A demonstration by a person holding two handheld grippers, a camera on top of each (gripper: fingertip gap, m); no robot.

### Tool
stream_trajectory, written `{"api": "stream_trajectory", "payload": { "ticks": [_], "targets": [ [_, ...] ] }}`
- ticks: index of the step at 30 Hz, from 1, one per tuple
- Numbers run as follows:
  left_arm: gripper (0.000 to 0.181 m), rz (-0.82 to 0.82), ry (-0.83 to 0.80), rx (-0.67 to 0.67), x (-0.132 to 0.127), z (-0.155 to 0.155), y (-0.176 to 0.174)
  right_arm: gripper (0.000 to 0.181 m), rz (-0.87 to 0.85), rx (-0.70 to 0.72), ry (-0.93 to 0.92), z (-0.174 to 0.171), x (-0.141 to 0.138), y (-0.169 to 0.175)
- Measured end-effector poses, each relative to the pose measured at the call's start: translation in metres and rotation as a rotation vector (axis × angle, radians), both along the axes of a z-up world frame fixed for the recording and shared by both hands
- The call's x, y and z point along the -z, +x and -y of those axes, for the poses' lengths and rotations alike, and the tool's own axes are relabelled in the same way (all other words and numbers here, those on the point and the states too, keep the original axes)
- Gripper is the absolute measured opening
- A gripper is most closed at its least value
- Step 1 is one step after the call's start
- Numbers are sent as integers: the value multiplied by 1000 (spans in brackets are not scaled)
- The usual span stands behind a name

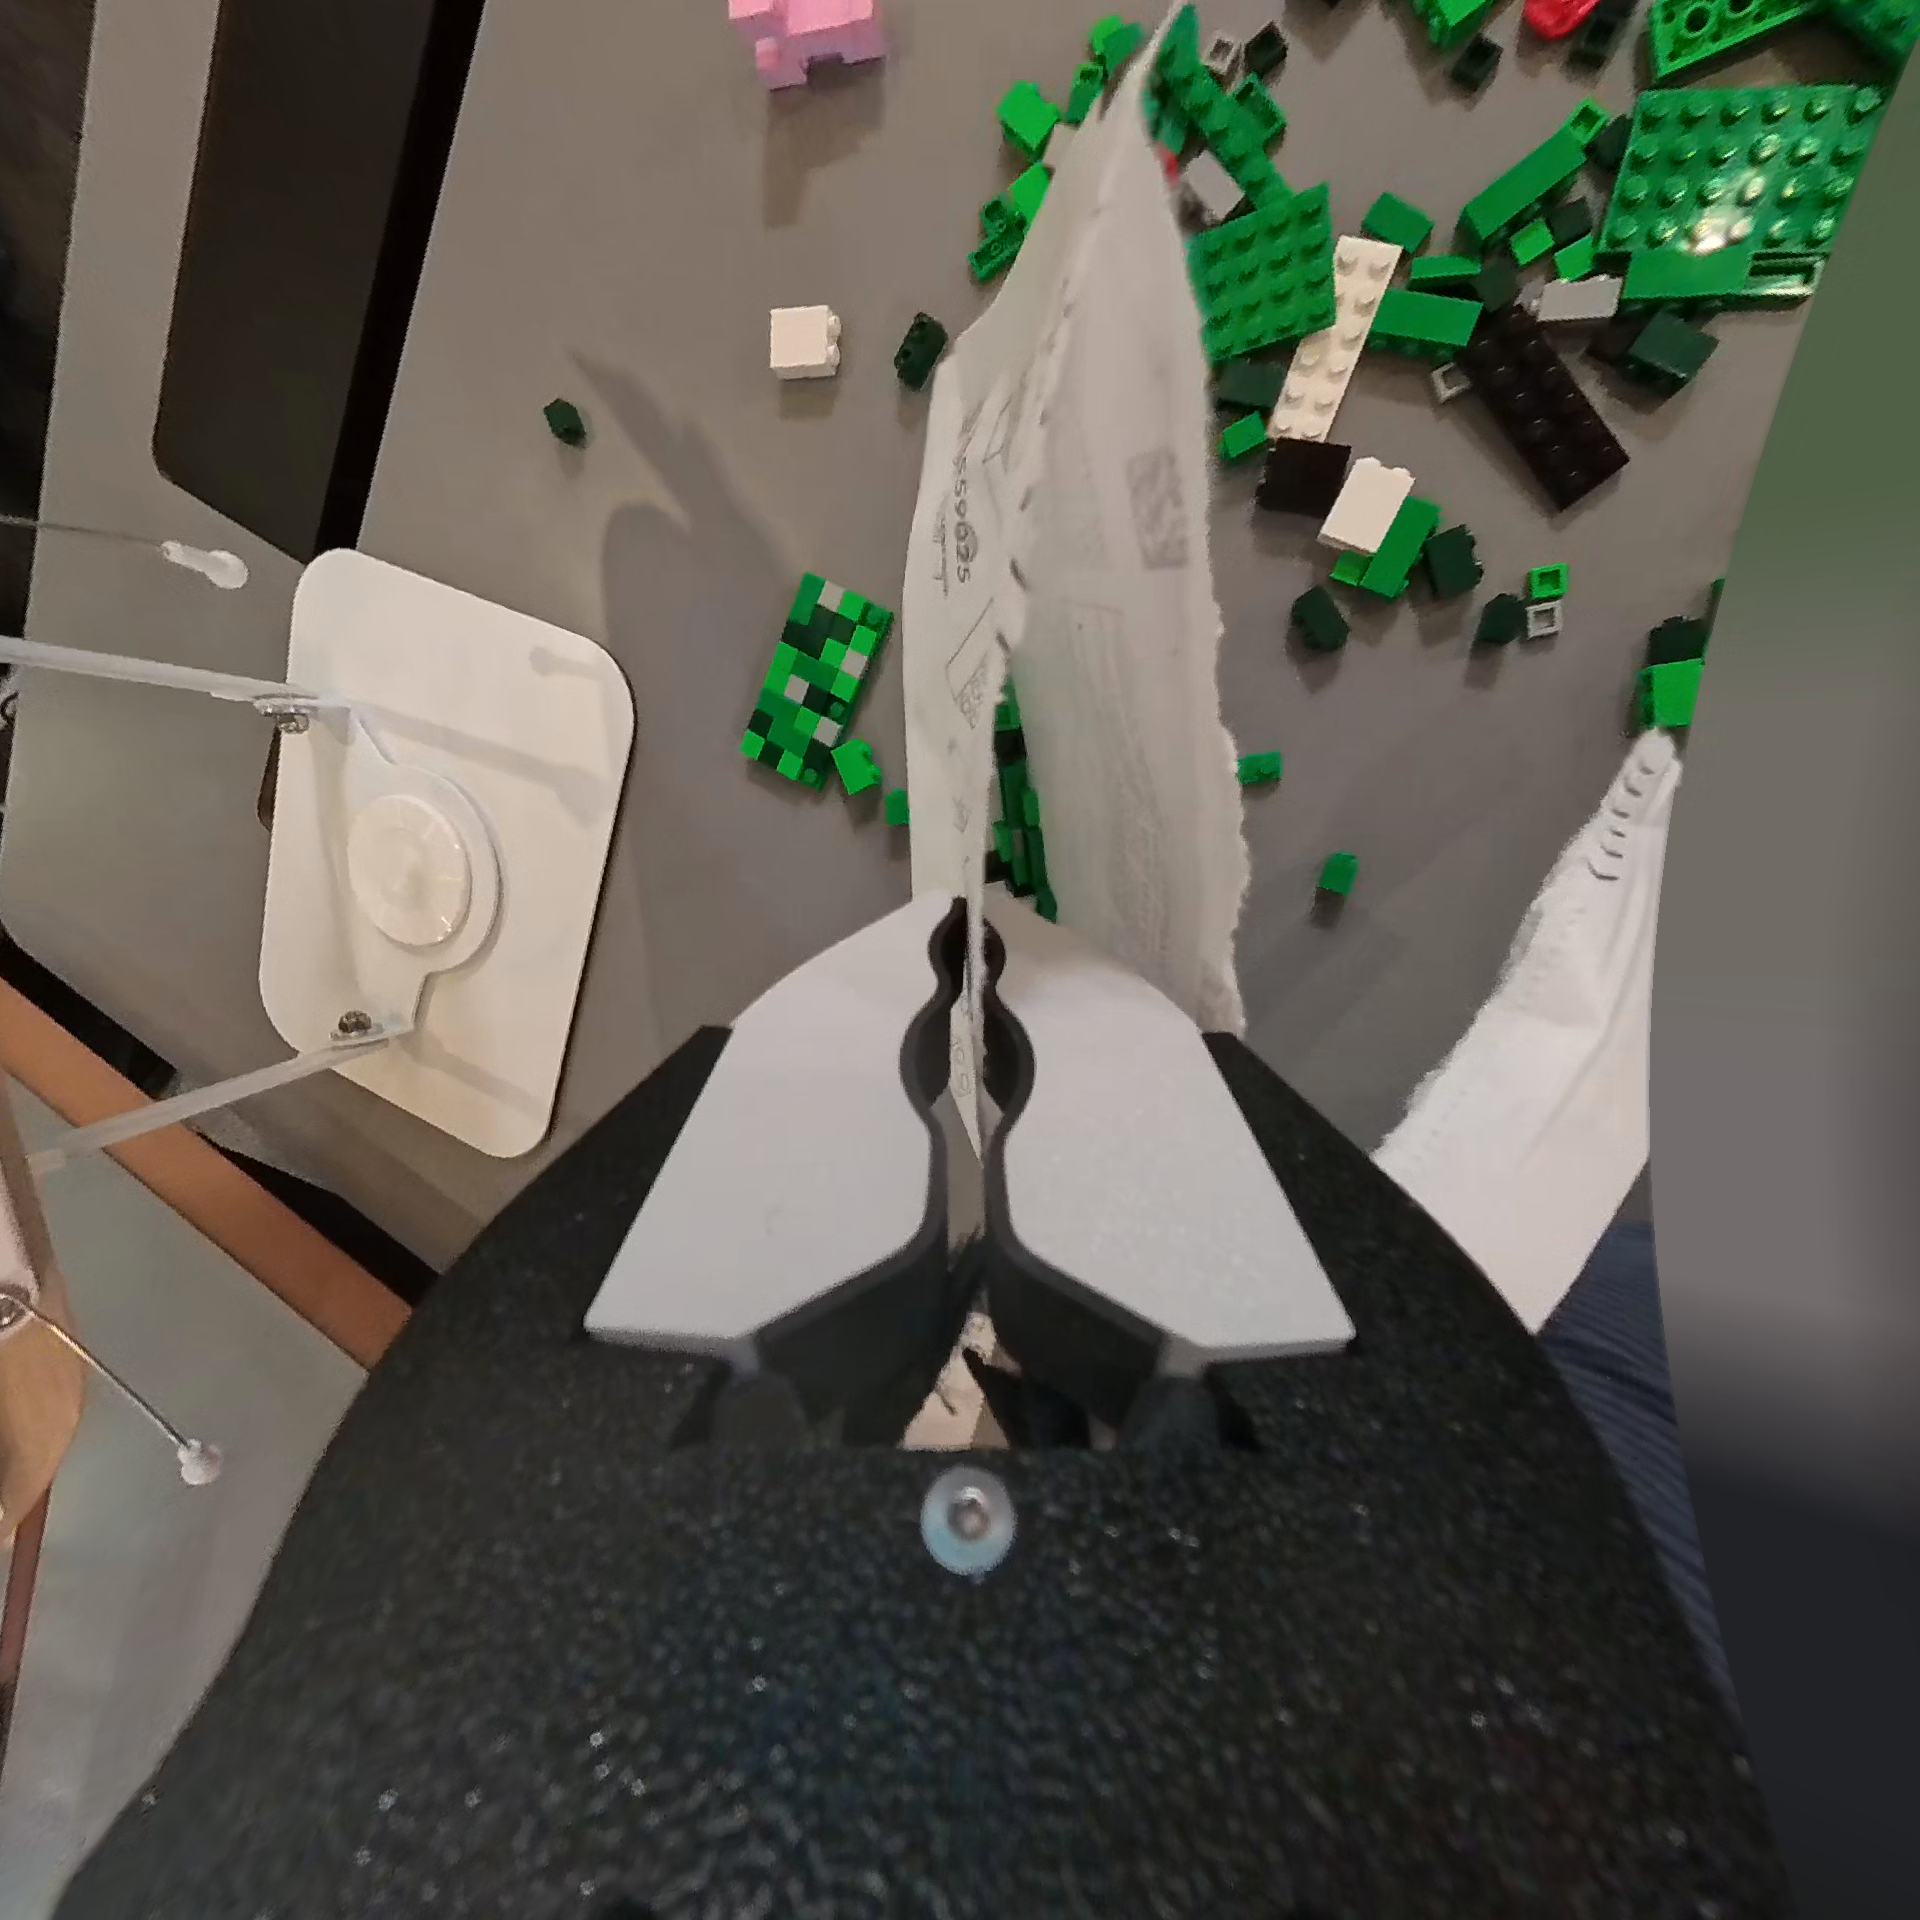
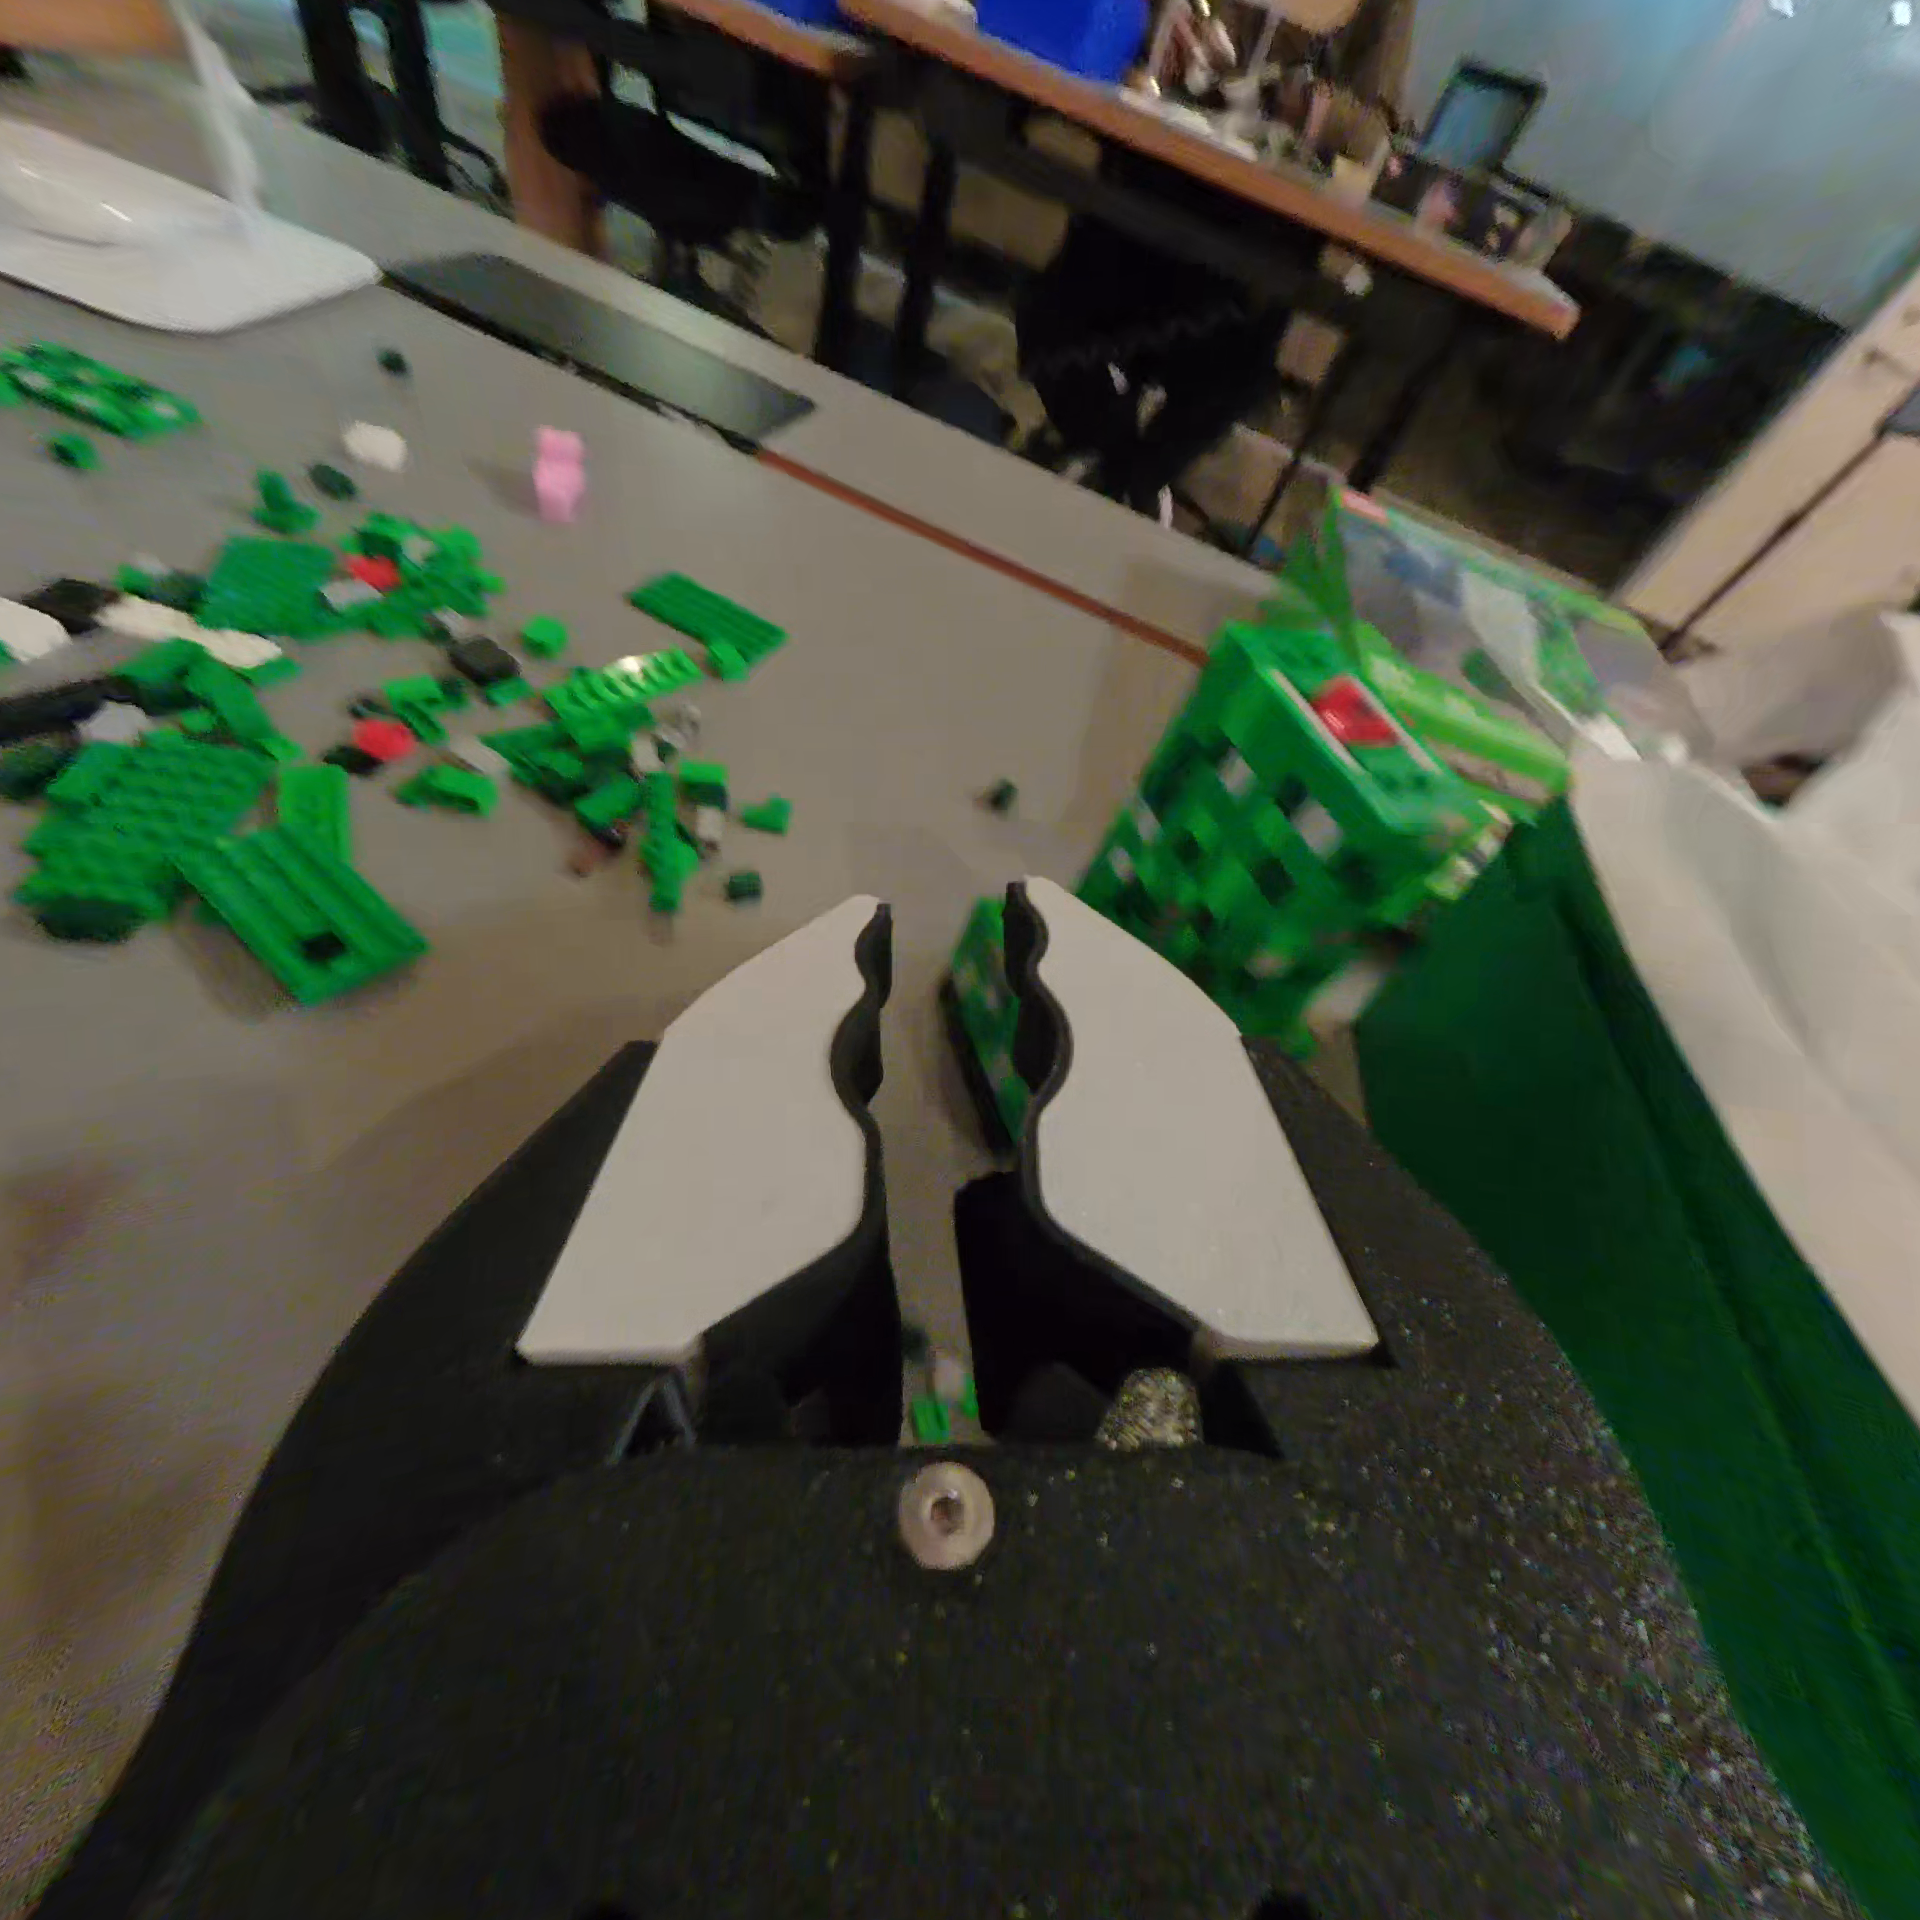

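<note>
White torn paper bag (image 1: pixel 1091 582) clamped in left gripper (image 1: pixel 971 935), mid-frame; may rip further. Right gripper (image 2: pixel 945 925) slightly apart, empty.

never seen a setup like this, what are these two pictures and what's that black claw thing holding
Each picture comes from a camera on a hand-held two-finger gripper, looking along its grey fingers. No robot arm: a person holds one in each hand.

In the left wrist view, the left gripper is shut on a torn white paper bag with printing, held up over a grey table strewn with mostly green toy bricks.

In the right wrist view, the right gripper is open and holds nothing, near a green brick lattice. A small pink brick figure stands farther back.
</note>
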State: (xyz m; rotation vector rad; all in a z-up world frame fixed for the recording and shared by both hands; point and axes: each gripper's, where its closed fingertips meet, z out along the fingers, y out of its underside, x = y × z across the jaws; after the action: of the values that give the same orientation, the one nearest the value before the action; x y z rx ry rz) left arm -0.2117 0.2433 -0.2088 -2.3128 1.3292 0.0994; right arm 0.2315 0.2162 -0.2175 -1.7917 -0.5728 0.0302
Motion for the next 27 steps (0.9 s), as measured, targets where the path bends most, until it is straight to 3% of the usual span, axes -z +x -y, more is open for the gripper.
{"api": "stream_trajectory", "payload": {
  "ticks": [3, 7, 10, 19, 27],
  "targets": [
    [0, -7, -8, -14, 2, -1, -2, 19, 11, -43, 94, -17, -1, -32],
    [0, -18, -14, -12, 3, -2, -1, 16, -72, -49, 249, -35, 6, -51],
    [0, -24, -18, -3, 4, -2, 1, 15, -136, -113, 218, -33, 14, -63],
    [0, -35, -34, -5, 8, -6, 2, 22, -91, -130, 253, -30, 13, -74],
    [0, -43, -33, -5, 9, -8, 2, 23, -202, -122, 243, -29, 7, -67]
  ]
}}
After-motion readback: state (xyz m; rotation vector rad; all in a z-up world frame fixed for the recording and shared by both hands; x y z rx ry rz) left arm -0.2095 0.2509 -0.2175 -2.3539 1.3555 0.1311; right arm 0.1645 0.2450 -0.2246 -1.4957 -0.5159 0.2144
